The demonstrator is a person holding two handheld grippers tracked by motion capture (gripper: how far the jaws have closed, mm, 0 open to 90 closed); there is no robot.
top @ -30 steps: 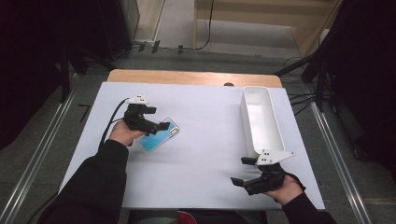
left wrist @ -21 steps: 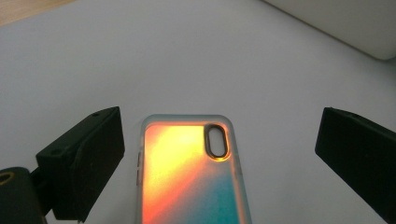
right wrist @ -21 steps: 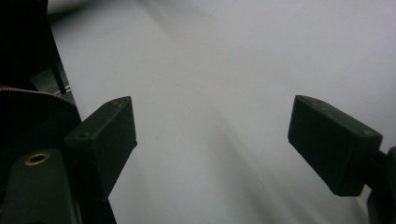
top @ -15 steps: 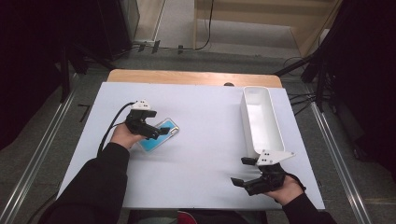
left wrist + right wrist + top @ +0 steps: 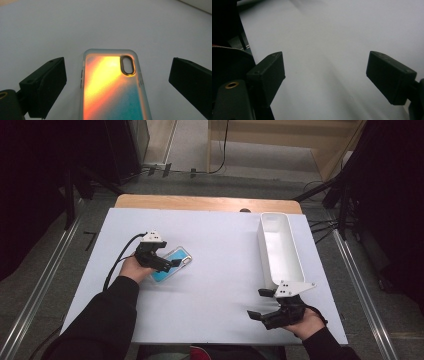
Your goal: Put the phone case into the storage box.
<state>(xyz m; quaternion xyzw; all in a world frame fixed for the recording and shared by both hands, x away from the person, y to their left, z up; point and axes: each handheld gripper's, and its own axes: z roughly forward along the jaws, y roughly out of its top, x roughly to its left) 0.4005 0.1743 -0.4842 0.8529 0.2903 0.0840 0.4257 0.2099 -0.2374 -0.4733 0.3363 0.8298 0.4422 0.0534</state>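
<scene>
With its 2 jaws spread either side of the phone case (image 5: 113,87), the left gripper (image 5: 167,262) should centre, then squeeze the edges evenly, while the right gripper (image 5: 262,306) rests spread and empty near the white tray (image 5: 280,252).

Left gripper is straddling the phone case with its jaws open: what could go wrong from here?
1. The phone case lies flat on the white table, so the left gripper may close above its thin edges and miss.
2. Its smooth, rounded sides could let it slip or swivel once pinched.
3. The white bin stands far across the table, so a weak grip might drop the case if it is carried there.
</scene>
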